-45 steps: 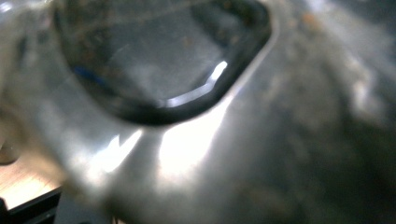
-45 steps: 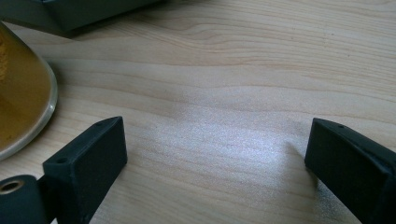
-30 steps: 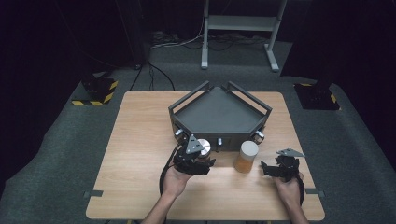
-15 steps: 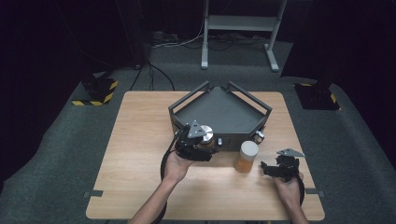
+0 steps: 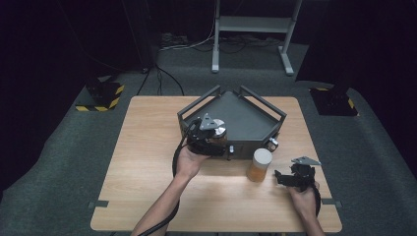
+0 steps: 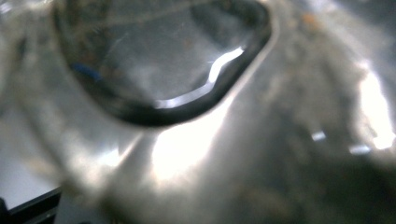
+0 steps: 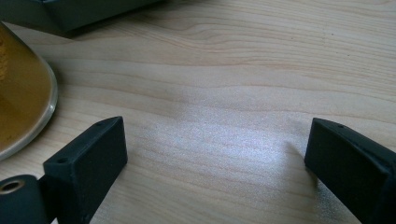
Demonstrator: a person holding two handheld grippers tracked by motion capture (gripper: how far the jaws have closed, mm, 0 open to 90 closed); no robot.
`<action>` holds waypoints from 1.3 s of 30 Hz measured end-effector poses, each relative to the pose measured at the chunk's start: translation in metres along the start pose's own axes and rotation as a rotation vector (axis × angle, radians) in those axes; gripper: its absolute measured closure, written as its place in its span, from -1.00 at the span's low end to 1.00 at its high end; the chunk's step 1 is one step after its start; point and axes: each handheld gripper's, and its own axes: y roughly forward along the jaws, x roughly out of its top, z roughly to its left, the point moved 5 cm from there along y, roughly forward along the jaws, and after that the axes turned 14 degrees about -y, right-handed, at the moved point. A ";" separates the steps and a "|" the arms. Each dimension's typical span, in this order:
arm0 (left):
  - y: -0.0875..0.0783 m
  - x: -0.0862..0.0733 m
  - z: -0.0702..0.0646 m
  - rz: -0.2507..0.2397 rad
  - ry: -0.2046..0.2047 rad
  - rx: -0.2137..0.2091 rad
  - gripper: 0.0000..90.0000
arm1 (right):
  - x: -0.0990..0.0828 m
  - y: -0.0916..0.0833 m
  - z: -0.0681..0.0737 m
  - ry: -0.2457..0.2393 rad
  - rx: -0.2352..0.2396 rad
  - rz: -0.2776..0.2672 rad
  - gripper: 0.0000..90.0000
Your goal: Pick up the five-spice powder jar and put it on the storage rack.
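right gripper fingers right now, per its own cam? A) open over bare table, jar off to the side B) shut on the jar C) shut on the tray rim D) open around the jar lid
A: in the right gripper view the right gripper has its fingers wide apart with only wooden table between them, and the amber jar sits off to one side, outside the gap.
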 end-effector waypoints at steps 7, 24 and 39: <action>0.005 0.009 0.006 -0.007 -0.024 0.024 -0.31 | 0.000 0.000 0.000 0.000 0.000 0.000 -0.87; 0.039 0.014 0.009 -0.108 -0.130 0.106 -0.31 | 0.000 0.000 0.000 0.000 0.000 0.000 -0.87; 0.064 0.017 0.019 -0.074 -0.170 0.145 -0.31 | 0.000 0.000 0.000 0.000 0.000 0.000 -0.87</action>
